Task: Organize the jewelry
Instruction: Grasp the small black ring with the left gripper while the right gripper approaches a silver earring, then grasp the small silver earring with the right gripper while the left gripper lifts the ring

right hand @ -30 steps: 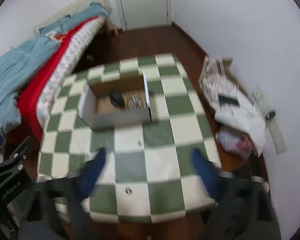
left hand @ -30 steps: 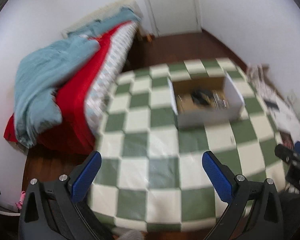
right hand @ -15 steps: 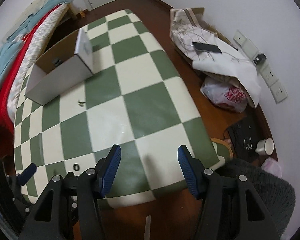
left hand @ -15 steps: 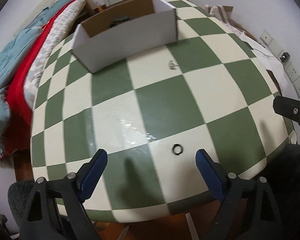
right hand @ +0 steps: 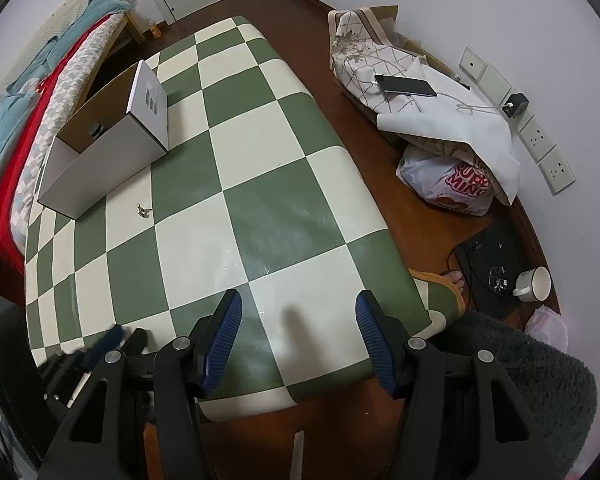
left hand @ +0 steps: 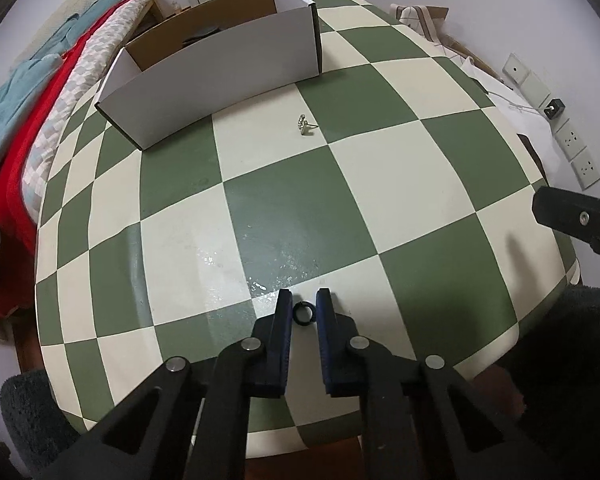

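A small black ring lies on the green-and-cream checked table near its front edge. My left gripper has closed on the ring, its blue pads touching both sides. A small silver earring lies farther back on a cream square; it also shows in the right wrist view. Behind it stands an open white cardboard box with dark items inside, also in the right wrist view. My right gripper is open and empty above the table's front right edge.
A bed with red and blue covers lies along the table's left side. Right of the table on the floor are a cloth-covered box with a phone, a plastic bag, a cup and wall sockets.
My left gripper has moved down and forward to the black ring and closed from wide open onto it. My right gripper stays open and has shifted only slightly.
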`<state>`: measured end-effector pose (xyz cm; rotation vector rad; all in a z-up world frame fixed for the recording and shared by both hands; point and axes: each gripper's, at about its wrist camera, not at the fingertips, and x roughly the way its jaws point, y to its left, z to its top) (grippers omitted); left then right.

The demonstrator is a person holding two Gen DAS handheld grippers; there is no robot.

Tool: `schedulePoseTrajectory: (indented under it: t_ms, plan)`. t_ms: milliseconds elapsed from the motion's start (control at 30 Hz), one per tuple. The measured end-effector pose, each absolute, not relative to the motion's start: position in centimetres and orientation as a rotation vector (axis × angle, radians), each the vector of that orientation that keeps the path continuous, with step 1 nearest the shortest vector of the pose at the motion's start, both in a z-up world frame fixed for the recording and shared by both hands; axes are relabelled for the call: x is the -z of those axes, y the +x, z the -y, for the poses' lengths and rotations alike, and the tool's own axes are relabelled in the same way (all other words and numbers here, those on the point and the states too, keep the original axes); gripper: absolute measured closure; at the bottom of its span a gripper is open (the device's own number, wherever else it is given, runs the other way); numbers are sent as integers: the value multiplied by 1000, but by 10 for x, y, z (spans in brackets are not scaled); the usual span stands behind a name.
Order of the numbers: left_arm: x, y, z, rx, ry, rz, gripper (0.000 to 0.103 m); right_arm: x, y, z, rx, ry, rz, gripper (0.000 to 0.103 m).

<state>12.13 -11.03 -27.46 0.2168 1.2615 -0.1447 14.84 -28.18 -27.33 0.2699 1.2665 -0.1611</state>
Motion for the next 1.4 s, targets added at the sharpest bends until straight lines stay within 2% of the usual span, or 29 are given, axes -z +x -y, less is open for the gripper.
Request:
schedulePoseTrajectory:
  t_ms: [200, 400, 600, 800, 967, 1133, 1333, 1400]
  plan:
    - [271, 130, 86, 100, 184, -1251, 94, 270, 154, 272, 138, 265, -1259, 42]
    - [263, 158, 21, -55, 103, -1234, 94, 271, 178, 244, -8, 271, -1245, 42]
    - [267, 176, -27, -170, 39, -1242, 94, 288, 221, 188, -108, 159, -1240, 42]
    - [269, 183, -38, -185, 11, -1243, 94, 312, 249, 141, -123, 25, -1225, 43]
    - [270, 186, -38, -175, 6, -1243, 94, 316, 250, 122, -96, -90, -1172, 53]
    - [270, 187, -40, -169, -6, -1243, 94, 314, 250, 118, -103, -101, -1143, 78]
    - [268, 185, -39, -167, -10, -1235, 94, 315, 248, 118, -109, -113, -1134, 96]
    - [266, 185, -39, -165, -12, -1232, 94, 315, 247, 117, -107, -114, -1131, 98]
